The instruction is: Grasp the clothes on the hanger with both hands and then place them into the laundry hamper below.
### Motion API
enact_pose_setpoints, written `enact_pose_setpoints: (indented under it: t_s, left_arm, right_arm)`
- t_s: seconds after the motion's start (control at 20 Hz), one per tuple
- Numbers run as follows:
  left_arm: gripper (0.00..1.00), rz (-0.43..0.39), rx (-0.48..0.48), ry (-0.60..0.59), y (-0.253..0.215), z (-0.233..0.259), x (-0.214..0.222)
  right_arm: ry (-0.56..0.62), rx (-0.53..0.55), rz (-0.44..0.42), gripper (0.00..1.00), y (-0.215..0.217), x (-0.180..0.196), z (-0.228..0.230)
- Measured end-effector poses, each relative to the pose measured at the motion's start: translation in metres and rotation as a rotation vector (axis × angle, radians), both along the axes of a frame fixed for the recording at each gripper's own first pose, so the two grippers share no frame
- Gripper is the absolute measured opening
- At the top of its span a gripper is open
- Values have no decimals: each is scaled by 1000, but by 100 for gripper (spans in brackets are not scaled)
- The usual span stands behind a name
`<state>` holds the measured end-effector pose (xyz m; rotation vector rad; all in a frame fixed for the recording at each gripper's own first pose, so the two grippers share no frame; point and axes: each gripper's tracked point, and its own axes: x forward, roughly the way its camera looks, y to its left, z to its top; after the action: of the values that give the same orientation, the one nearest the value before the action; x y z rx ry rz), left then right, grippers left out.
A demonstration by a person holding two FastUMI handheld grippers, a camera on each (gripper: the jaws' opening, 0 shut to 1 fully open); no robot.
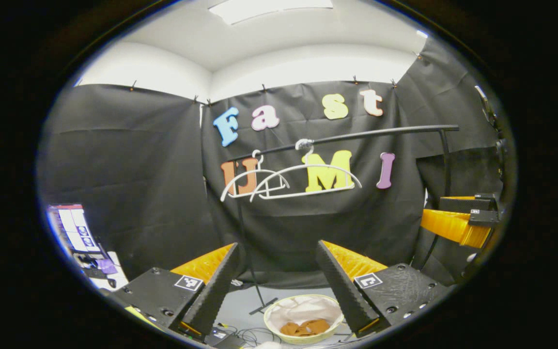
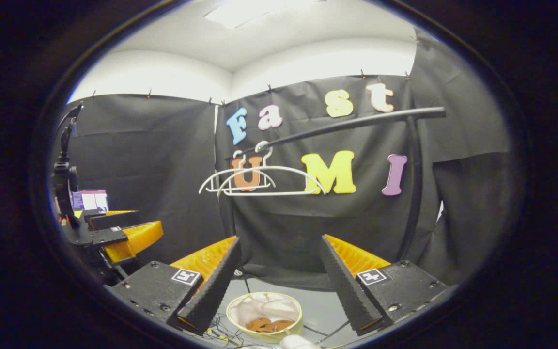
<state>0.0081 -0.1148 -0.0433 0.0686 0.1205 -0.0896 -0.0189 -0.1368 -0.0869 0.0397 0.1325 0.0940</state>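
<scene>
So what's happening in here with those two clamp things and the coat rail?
A person holds a tool in each hand: the left tool and the right tool are both open and gripping nothing. The white hangers on the black rail are bare. Down on the floor, the round laundry hamper already holds a brown garment, so the clothes appear to be in.
</scene>
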Motion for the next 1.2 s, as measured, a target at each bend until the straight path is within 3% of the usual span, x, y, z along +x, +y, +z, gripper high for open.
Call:
enact_pose_setpoints:
  t_s: [0.2,0.4,0.6,1.2]
  left_arm:
    - [96,53,17,-50,19,26,-33]
    - [97,78,-3,-64,45,26,-58]
    - [98,87,-16,-73,81,24,-68]
    - [98,-10,-68,-84,122,31,-75]
  right_arm:
    - [-43,31,-26,100,-10,-22,21]
    - [-55,12,-108,100,-17,-54,20]
    - [-32,7,-157,100,0,-66,18]
    - [-33,-61,-174,100,85,-85,33]
